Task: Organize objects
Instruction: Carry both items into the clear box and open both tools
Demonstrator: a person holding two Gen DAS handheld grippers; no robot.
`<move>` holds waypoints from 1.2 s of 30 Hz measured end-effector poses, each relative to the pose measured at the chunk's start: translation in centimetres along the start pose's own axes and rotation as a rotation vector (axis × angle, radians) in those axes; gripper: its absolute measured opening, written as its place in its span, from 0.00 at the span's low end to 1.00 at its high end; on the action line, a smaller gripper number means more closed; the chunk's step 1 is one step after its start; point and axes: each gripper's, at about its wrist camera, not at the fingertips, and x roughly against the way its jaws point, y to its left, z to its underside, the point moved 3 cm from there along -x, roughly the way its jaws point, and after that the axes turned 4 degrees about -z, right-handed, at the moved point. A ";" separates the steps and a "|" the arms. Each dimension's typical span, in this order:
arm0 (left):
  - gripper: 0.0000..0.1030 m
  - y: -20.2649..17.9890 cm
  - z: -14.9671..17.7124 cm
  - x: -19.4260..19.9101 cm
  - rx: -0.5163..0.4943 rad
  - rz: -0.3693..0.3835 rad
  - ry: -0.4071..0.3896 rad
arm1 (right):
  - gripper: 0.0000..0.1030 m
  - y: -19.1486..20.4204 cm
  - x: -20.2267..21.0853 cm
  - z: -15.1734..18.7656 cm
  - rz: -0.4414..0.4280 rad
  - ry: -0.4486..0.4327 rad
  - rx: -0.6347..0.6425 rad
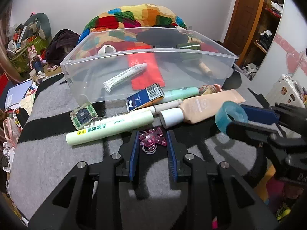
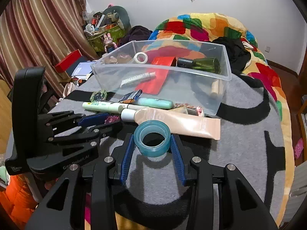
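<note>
My right gripper [image 2: 152,140] is shut on a blue tape roll [image 2: 152,138], held just above the grey rug; the roll also shows in the left wrist view [image 1: 229,117]. My left gripper [image 1: 151,139] has its blue pads on either side of a pink clear hair clip [image 1: 151,139], which touches them. A clear plastic bin [image 1: 145,65] stands ahead with a white tube [image 1: 124,76], a red packet [image 1: 147,71], a green bottle [image 2: 203,64] and a white tape roll [image 2: 140,57] inside.
In front of the bin lie a green MINISO pen [image 1: 109,127], a peach tube [image 1: 203,108], a blue Max staple box [image 1: 144,97], a mint case [image 2: 155,103] and a clear cube [image 1: 84,116]. A colourful blanket [image 2: 211,28] lies behind. Clutter at left.
</note>
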 end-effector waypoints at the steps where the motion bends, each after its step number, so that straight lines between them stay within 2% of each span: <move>1: 0.27 0.1 0.0 0.4 0.004 0.011 -0.006 | 0.35 0.0 0.2 -0.1 0.001 -0.004 0.000; 13: 0.27 1.3 -3.3 5.4 0.043 0.050 -0.159 | 0.35 -0.5 2.0 -3.4 0.049 -0.089 0.003; 20: 0.27 2.7 -6.4 6.9 0.072 0.028 -0.242 | 0.35 -0.6 2.8 -6.4 0.068 -0.151 0.000; 30: 0.27 5.0 -10.8 7.3 0.127 0.001 -0.304 | 0.35 -1.2 2.1 -10.3 0.066 -0.195 -0.022; 36: 0.27 6.0 -12.2 5.7 0.148 -0.013 -0.285 | 0.35 -2.1 -0.3 -11.6 0.064 -0.147 -0.047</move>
